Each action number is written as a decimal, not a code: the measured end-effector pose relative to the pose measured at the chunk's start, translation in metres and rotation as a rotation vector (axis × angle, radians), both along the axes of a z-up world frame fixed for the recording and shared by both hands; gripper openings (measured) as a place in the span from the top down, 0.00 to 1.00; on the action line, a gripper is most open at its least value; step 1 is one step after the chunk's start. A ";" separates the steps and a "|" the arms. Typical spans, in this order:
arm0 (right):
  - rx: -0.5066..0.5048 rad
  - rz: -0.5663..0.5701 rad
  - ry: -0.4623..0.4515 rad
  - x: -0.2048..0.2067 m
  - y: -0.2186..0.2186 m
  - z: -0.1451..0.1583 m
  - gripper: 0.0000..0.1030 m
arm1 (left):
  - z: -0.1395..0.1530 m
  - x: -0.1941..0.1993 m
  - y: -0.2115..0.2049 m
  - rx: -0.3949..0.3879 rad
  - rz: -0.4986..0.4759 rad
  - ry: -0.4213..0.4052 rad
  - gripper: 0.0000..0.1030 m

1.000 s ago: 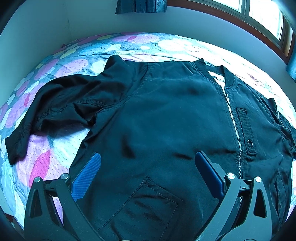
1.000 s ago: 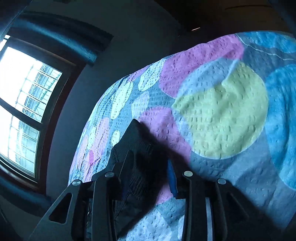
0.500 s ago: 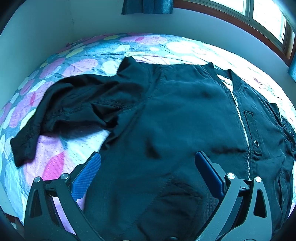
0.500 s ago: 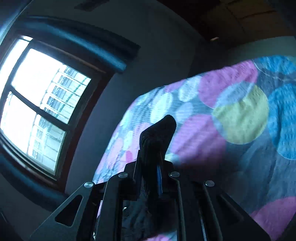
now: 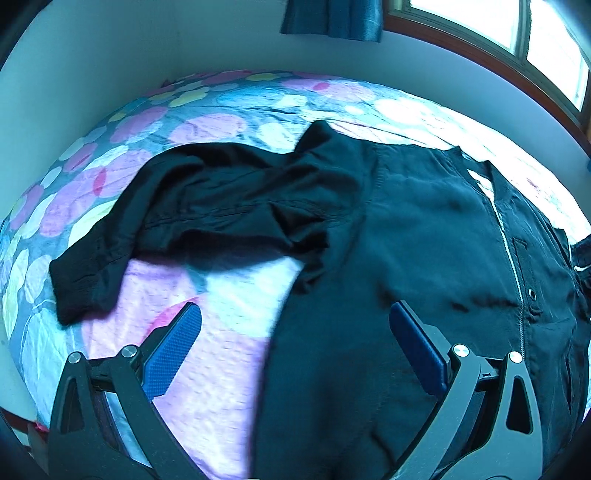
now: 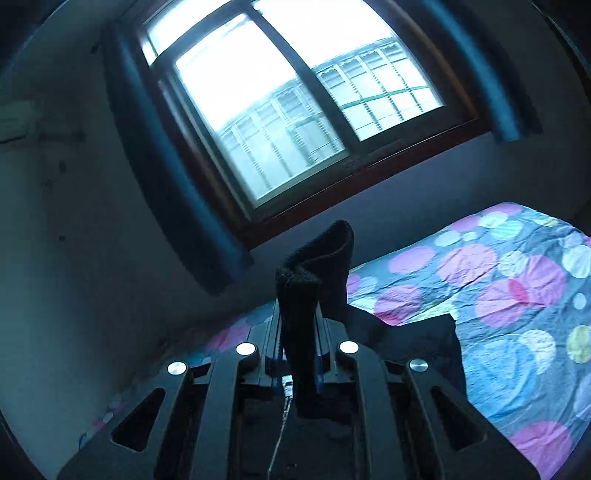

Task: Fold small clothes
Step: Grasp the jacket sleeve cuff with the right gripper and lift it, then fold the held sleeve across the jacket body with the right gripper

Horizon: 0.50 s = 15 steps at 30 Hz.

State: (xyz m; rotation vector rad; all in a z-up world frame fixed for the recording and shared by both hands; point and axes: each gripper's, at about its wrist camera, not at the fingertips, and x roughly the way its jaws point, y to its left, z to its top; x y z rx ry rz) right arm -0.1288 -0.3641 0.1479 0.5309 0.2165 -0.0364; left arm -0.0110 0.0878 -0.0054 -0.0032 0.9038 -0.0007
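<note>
No writing or brand could be read on anything. A black jacket [image 5: 424, 240] lay flat and front side up on a bed with a bedspread [image 5: 207, 125] full of pink, yellow and blue circles. The jacket's collar [image 5: 476, 173] pointed to the far wall, so its long way ran from the near edge of the bed up toward the wall under the window [image 5: 517, 33]. A silver zipper [image 5: 511, 258] ran down the front, with a small metal ring [image 5: 532, 294] just beside it. One sleeve [image 5: 177, 218] stuck out sideways from the jacket, wrinkled, and its cuff [image 5: 79, 291] lay on the bedspread. A blue curtain [image 5: 332, 18] hung on the wall above the bed. The left claw [image 5: 295, 332] hung over the near side edge of the jacket with its blue pads wide apart and nothing between them. The right claw [image 6: 298, 332] was squeezed tight on the other ribbed cuff [image 6: 314, 273], which stood up above it in front of the big window [image 6: 291, 99]. Nothing lay on top of the jacket.
</note>
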 end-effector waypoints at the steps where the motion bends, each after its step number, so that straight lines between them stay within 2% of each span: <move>1: -0.023 0.038 0.018 0.011 0.021 -0.005 0.87 | 0.001 0.000 0.005 -0.004 0.009 -0.003 0.02; 5: -0.072 0.178 0.115 0.061 0.093 -0.034 0.87 | 0.005 0.001 0.017 -0.004 0.036 -0.020 0.02; 9: -0.132 0.278 0.249 0.102 0.154 -0.080 0.87 | 0.002 0.001 0.023 -0.004 0.048 -0.010 0.02; 15: -0.146 0.401 0.424 0.133 0.199 -0.144 0.86 | -0.004 0.001 0.019 -0.010 0.025 0.006 0.02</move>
